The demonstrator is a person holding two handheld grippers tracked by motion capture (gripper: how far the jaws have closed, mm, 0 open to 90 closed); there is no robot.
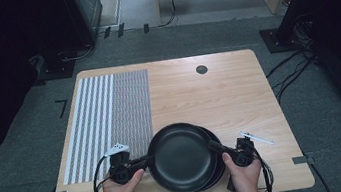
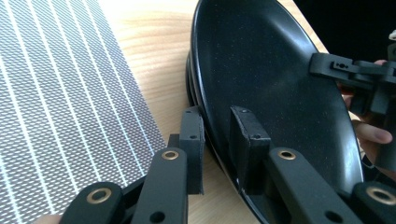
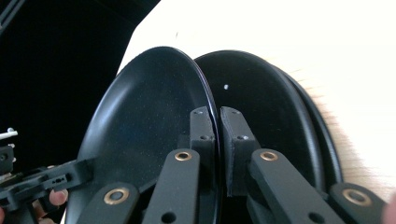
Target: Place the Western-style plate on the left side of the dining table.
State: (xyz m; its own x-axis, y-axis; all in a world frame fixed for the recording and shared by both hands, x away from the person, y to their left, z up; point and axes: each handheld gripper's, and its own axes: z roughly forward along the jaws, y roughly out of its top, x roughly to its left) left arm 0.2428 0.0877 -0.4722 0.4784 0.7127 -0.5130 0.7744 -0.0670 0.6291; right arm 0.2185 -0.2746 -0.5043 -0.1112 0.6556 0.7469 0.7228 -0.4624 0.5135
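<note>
A stack of black plates [image 1: 216, 174] sits near the table's front edge. The top black plate [image 1: 181, 157] is offset to the left of the stack and tilted off it. My left gripper [image 1: 143, 161] is shut on its left rim, and my right gripper [image 1: 215, 146] is shut on its right rim. In the left gripper view the left gripper [image 2: 217, 135] has one jaw under the top plate [image 2: 271, 79] and one inside it. The lower plates [image 2: 190, 79] lie behind. In the right gripper view the right gripper [image 3: 218, 126] pinches the top plate [image 3: 149, 116] above a lower plate [image 3: 266, 102].
The wooden table [image 1: 219, 94] carries a striped and meshed mat [image 1: 106, 120] on its left half. A white pen-like object [image 1: 256, 138] lies just right of my right hand. A dark round grommet [image 1: 201, 69] sits near the far edge. Cables and dark stands ring the table.
</note>
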